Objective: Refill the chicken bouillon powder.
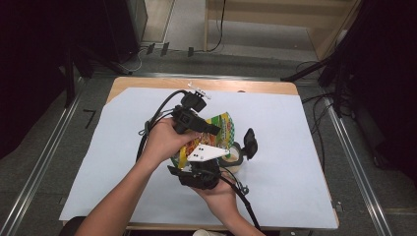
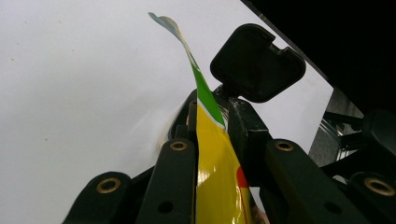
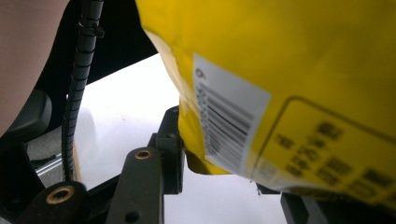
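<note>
A yellow and green snack bag (image 1: pixel 223 127) is held up over the white sheet between both hands. My left gripper (image 1: pixel 215 132) comes in from the left and is shut on the bag's thin sealed edge (image 2: pixel 210 140), which stands up between its jaws. My right gripper (image 1: pixel 231 150), with a grey three-cornered plate (image 1: pixel 206 153) on top, reaches up from below. The bag's barcode side (image 3: pixel 233 126) lies between its jaws, which are closed on the bag's body. One of its black pads (image 2: pixel 258 63) stands right beside the bag.
A white sheet (image 1: pixel 290 147) covers a wooden table (image 1: pixel 147 83). A pale round object (image 1: pixel 238 160) lies on the sheet under the bag, partly hidden. Cables trail from both grippers. Metal rails and dark equipment flank the table.
</note>
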The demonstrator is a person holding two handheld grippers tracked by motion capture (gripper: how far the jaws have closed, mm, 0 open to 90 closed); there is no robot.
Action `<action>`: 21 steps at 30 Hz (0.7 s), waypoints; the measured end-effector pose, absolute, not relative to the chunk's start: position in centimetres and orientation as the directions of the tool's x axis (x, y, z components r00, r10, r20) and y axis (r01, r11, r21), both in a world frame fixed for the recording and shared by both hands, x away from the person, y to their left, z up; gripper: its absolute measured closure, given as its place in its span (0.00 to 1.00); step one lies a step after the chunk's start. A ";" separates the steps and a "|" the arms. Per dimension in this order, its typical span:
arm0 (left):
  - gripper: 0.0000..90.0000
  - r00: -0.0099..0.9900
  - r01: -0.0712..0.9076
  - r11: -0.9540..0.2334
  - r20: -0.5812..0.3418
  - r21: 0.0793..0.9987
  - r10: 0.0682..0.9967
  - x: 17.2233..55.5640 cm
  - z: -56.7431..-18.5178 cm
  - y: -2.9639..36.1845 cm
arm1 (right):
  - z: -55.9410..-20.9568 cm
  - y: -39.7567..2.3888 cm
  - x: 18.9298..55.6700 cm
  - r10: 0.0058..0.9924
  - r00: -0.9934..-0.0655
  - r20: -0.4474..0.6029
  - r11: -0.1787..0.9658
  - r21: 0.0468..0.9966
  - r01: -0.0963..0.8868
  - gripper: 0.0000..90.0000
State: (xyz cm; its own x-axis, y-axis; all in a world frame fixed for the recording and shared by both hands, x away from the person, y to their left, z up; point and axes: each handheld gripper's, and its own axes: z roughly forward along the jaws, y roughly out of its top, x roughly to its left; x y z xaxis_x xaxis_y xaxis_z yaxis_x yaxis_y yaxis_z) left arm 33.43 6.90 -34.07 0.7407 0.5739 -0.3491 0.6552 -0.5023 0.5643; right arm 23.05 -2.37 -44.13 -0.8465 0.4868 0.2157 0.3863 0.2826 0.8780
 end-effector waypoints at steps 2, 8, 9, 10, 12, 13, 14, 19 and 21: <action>0.89 0.741 0.655 -0.503 -0.350 0.564 0.573 33.5 -34.1 6.9 | -44.1 -2.4 23.1 0.487 -0.846 0.216 0.283 0.878 0.387 0.69; 0.89 0.740 0.656 -0.503 -0.349 0.563 0.575 33.5 -34.1 6.9 | -44.1 -2.4 23.1 0.487 -0.846 0.218 0.282 0.877 0.388 0.69; 0.89 0.740 0.656 -0.503 -0.349 0.563 0.575 33.5 -34.1 6.9 | -44.1 -2.4 23.1 0.487 -0.846 0.219 0.282 0.877 0.389 0.69; 0.89 0.740 0.656 -0.503 -0.349 0.563 0.575 33.5 -34.1 6.9 | -44.1 -2.4 23.1 0.487 -0.846 0.219 0.282 0.877 0.389 0.69; 0.89 0.739 0.658 -0.503 -0.353 0.561 0.574 33.5 -34.1 6.9 | -44.1 -2.4 23.0 0.486 -0.845 0.222 0.280 0.877 0.391 0.69; 0.89 0.740 0.657 -0.504 -0.352 0.560 0.573 33.5 -34.1 6.9 | -44.1 -2.4 23.0 0.486 -0.845 0.222 0.280 0.877 0.391 0.69; 0.89 0.740 0.657 -0.505 -0.353 0.559 0.572 33.6 -34.2 6.9 | -44.1 -2.4 23.0 0.486 -0.845 0.222 0.281 0.876 0.391 0.69; 0.89 0.738 0.661 -0.504 -0.358 0.556 0.572 33.6 -34.2 6.9 | -44.1 -2.4 22.9 0.485 -0.846 0.221 0.283 0.875 0.391 0.69; 0.89 0.738 0.662 -0.504 -0.363 0.555 0.569 33.7 -34.2 6.9 | -44.1 -2.4 22.9 0.484 -0.846 0.221 0.284 0.875 0.391 0.69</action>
